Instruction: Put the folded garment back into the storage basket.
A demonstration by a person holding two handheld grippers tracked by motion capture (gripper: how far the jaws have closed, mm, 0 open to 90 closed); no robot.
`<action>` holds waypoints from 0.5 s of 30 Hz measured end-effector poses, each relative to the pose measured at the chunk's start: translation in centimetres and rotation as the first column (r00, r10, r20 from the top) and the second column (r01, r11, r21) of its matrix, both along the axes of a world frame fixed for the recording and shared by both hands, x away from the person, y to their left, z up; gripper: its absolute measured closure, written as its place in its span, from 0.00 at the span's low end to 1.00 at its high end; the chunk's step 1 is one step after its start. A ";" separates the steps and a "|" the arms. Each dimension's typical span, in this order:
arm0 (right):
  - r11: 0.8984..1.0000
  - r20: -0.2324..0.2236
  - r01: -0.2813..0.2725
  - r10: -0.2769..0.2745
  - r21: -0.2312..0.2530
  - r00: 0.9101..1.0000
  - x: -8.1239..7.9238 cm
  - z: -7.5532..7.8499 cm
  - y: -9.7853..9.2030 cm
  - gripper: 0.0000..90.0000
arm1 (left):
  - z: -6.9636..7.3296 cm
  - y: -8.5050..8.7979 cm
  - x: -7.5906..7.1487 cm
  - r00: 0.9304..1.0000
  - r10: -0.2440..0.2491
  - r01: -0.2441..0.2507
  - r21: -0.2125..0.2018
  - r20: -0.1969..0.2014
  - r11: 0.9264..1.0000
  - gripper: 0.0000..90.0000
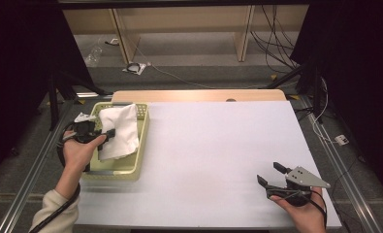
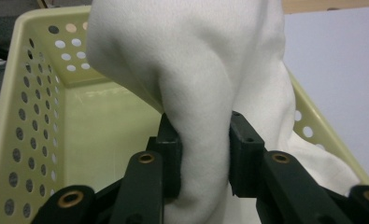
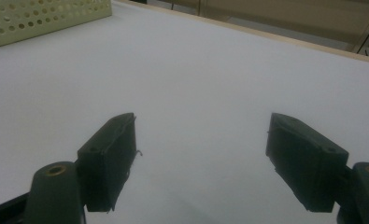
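A white cloth (image 1: 119,131) is held bunched over the pale yellow perforated basket (image 1: 143,145) at the table's nine o'clock, its long axis hanging downward. It is pinched between the jaws of the left gripper (image 1: 112,133). The right gripper (image 1: 269,174), at four o'clock and well apart, is left spread wide with nothing held.

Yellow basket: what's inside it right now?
A white cloth, gripped by the left gripper, rises above the yellow basket. Bare floor shows left of it; anything beneath the cloth is hidden.
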State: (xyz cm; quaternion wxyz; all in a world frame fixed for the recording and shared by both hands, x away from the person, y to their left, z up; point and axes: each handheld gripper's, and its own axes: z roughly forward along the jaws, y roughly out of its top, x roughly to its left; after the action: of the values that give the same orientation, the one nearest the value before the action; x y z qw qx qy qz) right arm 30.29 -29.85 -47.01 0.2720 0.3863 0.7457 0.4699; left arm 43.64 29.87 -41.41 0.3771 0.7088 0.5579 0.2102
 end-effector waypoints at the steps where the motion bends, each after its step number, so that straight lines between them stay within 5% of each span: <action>1: 1.000 0.000 0.000 0.000 0.000 1.000 0.0 0.0 0.0 0.28 | -0.1 0.0 0.2 1.000 -0.003 0.003 0.005 -0.010 1.000 0.77; 15: 1.000 0.000 -0.002 0.002 0.005 1.000 0.1 0.0 0.0 0.28 | -1.3 -0.5 1.4 0.994 -0.018 0.024 0.052 -0.112 0.998 0.77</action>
State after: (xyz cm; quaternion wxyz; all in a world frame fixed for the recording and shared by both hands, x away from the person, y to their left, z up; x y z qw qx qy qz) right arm 30.36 -29.85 -47.06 0.2708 0.3863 0.7448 0.4719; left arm 45.03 29.33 -42.66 0.3287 0.7350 0.5647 0.1810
